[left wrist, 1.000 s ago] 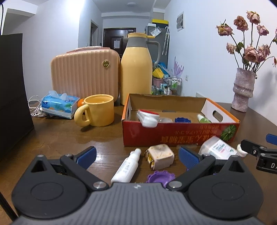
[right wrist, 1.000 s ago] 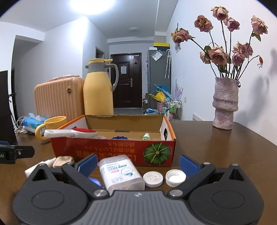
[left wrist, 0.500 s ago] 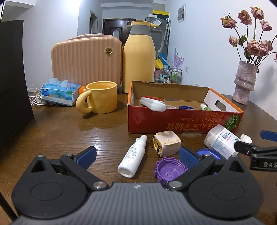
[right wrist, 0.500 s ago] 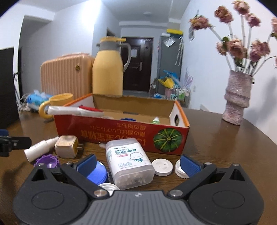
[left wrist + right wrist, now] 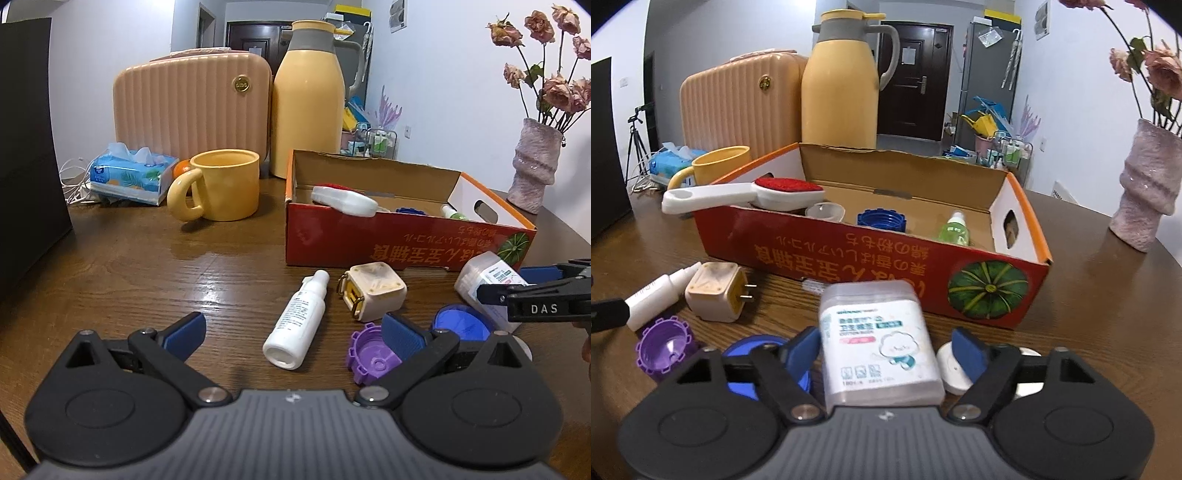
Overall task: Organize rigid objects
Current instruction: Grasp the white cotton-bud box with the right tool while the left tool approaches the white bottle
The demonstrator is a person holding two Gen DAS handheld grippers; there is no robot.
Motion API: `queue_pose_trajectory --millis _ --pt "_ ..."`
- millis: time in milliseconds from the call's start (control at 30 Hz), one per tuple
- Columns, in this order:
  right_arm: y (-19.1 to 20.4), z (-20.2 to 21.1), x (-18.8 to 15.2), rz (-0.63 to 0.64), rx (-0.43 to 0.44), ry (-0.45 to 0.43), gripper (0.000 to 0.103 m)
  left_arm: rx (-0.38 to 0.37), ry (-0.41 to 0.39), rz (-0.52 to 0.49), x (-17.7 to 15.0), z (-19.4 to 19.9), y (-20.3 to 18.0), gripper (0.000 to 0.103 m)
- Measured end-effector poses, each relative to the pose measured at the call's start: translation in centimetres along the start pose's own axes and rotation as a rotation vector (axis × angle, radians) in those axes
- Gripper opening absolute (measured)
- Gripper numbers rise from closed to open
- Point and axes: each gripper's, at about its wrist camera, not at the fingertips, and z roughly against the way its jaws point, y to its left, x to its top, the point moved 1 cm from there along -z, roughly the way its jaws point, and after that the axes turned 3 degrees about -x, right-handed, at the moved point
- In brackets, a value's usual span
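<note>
Right gripper (image 5: 886, 350) closing round clear rectangular cotton-swab box (image 5: 881, 339), pads not yet touching. Risk: slick plastic skidding, knocking white round caps (image 5: 951, 365). Left gripper (image 5: 291, 334) wide, empty.

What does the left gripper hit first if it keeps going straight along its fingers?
Probably the white spray bottle: it lies on the table just ahead, between the open left gripper fingers' lines. The purple cap sits by the right finger. Depth is uncertain.
</note>
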Motion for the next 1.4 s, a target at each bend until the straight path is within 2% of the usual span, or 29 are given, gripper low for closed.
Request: queue_pose_trajectory --millis 67,367,667,867,1100,1233,1400 --pt "-0.1 -0.4 0.1 -0.010 0.016 0.010 0.065 0.001 0.008 0.002 0.0 -0.2 0.1 0.103" --pt "-0.5 -1.3 -0.5 -0.049 0.031 0.002 0.064 0.016 0.034 -0.001 -0.2 -1.0 0.0 0.103" --pt "-0.8 0.9 -0.7 -0.083 0.023 -0.093 0.064 0.041 0.057 0.023 0.2 -1.7 0.8 0.103" --pt "-1.4 3.0 -1.2 -0.116 0.008 -0.152 0.064 0.079 0.072 -0.001 0.8 -2.5 1.3 0.103" --pt "-2.1 4.8 -1.9 -0.142 -0.004 -0.197 0.064 0.093 0.111 -0.040 1.0 -4.0 0.9 0.096" --pt "-2.3 5.4 -2.2 -0.150 0.000 -0.212 0.064 0.099 0.130 -0.042 1.1 -5.1 0.7 0.087" --pt "-2.4 5.7 -2.4 -0.154 0.002 -0.223 0.064 0.097 0.145 -0.038 1.1 -6.0 0.5 0.086"
